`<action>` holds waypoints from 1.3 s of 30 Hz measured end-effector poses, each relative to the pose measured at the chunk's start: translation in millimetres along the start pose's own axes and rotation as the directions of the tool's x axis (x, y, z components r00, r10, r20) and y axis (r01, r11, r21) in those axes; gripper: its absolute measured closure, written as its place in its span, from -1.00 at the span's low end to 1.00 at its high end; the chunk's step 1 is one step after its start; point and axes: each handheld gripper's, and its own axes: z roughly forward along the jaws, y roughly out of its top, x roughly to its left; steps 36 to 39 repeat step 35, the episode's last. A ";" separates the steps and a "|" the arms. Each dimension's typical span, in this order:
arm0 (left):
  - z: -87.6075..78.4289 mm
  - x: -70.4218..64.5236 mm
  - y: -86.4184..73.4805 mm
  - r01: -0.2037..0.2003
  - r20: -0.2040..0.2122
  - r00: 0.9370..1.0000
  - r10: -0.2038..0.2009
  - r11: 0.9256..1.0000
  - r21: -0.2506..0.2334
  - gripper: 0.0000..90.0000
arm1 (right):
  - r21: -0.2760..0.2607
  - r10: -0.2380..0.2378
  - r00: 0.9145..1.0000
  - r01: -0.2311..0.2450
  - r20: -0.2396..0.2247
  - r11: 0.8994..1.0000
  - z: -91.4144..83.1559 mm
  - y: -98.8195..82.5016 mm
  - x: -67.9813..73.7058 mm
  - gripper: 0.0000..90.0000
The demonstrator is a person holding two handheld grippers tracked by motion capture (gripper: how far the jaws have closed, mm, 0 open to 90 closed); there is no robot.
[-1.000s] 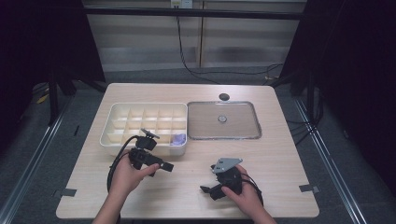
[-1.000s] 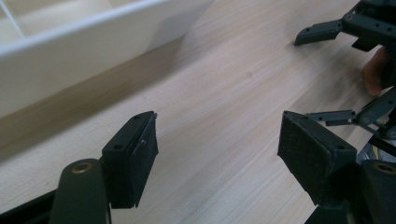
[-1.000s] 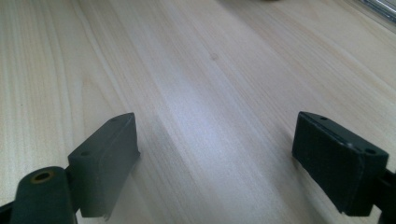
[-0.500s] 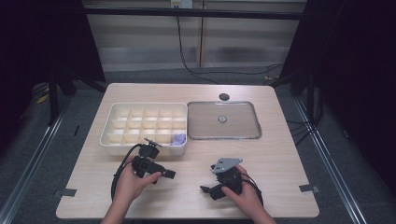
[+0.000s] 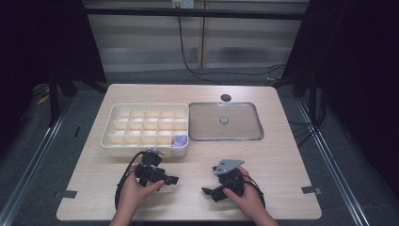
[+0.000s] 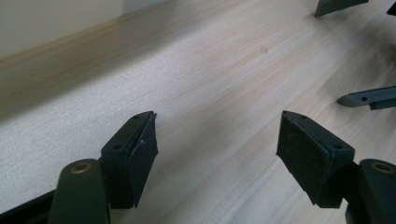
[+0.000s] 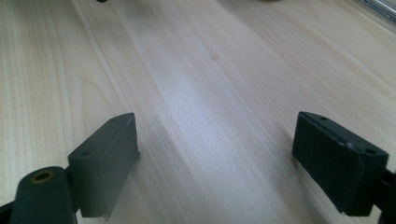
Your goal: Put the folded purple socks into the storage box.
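My left gripper (image 5: 173, 179) lies low over the wooden table (image 5: 282, 160), in front of a white compartment box (image 5: 117, 141), and points right. Its jaws stand wide apart with nothing between them (image 6: 217, 149). My right gripper (image 5: 209, 191) rests near the front edge and points left, also open and empty (image 7: 215, 154). A small purple item (image 5: 179, 140) sits in the box's near right compartment. A metal tray (image 5: 197, 134) beside the box holds one small round piece (image 5: 224, 120). The right gripper's fingertips (image 6: 369, 97) show at the edge of the left gripper view.
A dark round disc (image 5: 226, 98) lies on the table behind the tray. Tape marks (image 5: 310, 190) sit at the front corners. Dark floor and metal rails surround the table. Bare wood lies between the two grippers.
My left gripper has drawn back from the box toward the front of the table and lower. The right gripper has stayed where it was.
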 end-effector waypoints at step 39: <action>16.2 -14.7 -35.1 -0.344 -0.149 0.936 0.318 0.916 -0.206 -0.58 | 0.000 -0.001 1.000 0.001 0.000 1.000 0.0 0.0 0.0 -0.70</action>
